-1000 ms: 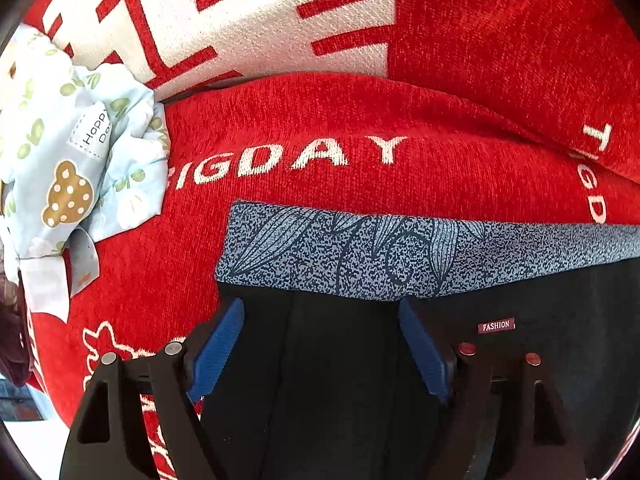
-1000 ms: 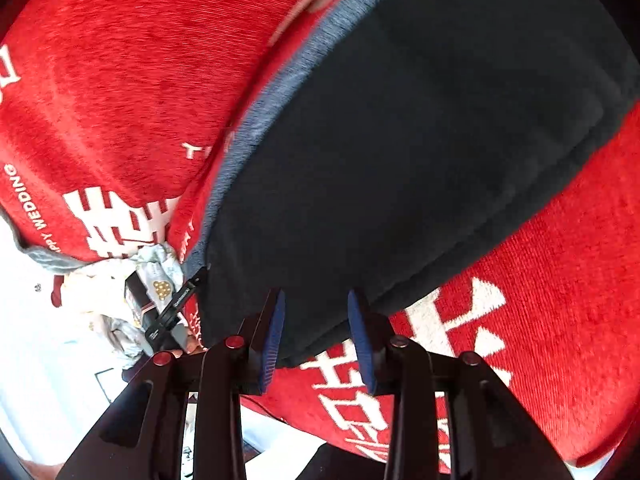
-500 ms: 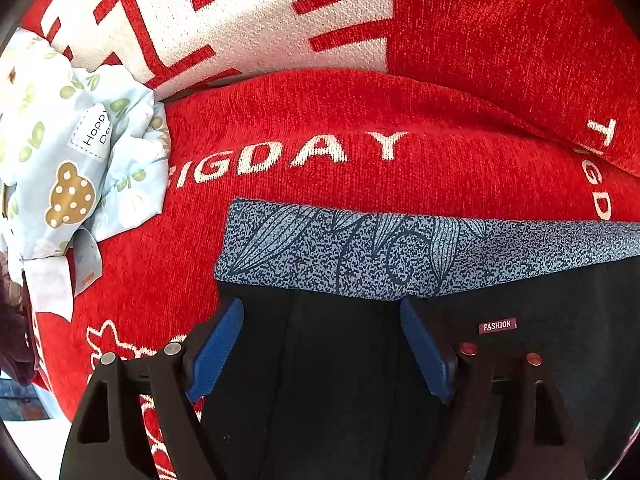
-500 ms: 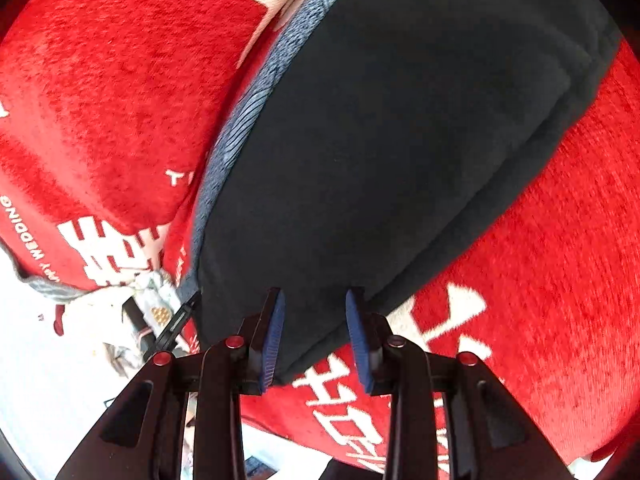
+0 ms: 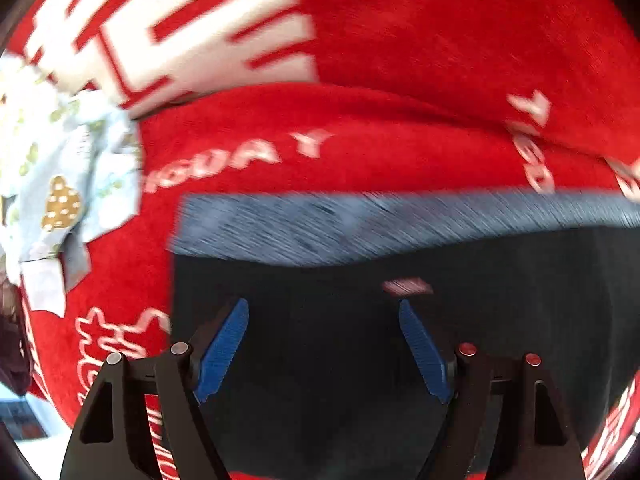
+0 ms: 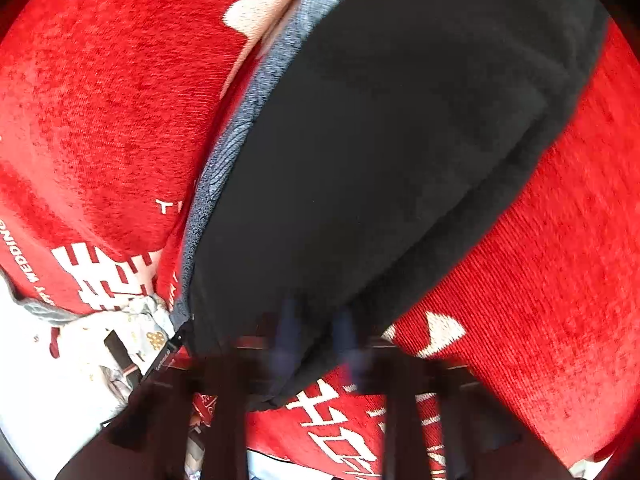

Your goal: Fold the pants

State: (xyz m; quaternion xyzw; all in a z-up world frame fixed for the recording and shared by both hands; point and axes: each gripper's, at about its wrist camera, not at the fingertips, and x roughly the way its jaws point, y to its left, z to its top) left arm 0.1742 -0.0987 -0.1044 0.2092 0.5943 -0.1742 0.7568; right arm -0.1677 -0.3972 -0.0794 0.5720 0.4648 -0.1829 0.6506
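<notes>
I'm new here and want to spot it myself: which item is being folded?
Look at the red blanket with white lettering covering the whole surface. On it lie the black pants, folded flat. Their grey patterned waistband sets them apart from the pale blue printed cloth bunched beside them.

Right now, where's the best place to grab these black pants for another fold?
Probably the corner of the black pants nearest the right gripper, coming in from the open edge: layers stack thick there, overhanging the red blanket, away from the grey waistband.
</notes>
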